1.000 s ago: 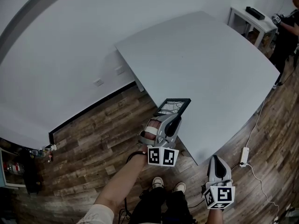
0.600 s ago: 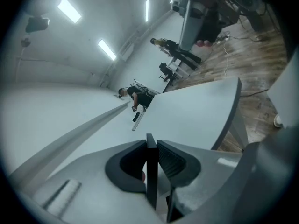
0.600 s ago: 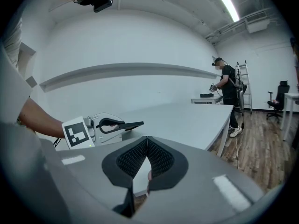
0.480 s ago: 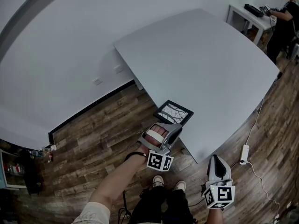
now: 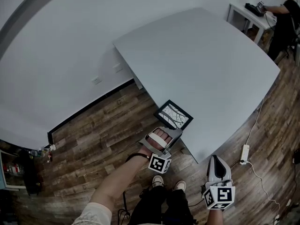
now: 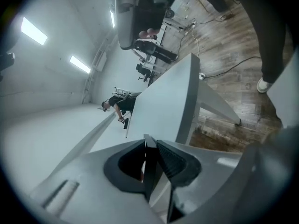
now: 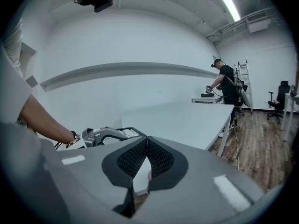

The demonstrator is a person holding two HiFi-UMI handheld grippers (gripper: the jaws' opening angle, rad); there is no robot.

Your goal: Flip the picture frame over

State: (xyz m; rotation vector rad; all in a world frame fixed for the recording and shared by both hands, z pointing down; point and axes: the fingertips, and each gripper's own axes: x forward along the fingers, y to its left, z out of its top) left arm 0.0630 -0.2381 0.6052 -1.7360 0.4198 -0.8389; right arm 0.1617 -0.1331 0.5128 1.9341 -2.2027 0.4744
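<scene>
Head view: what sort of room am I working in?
Probably an office or lab workroom: a large grey table on wood-plank flooring, a second person at a small side desk, and an office chair.

I see the picture frame as a thin black rectangle, face up, its pale picture crossed by dark branching lines. It sits across the tabletop's left edge, toward the near corner, partly overhanging. My left gripper pinches its near side edge-on between the jaws. Whether it rests on the tabletop I cannot tell.
</scene>
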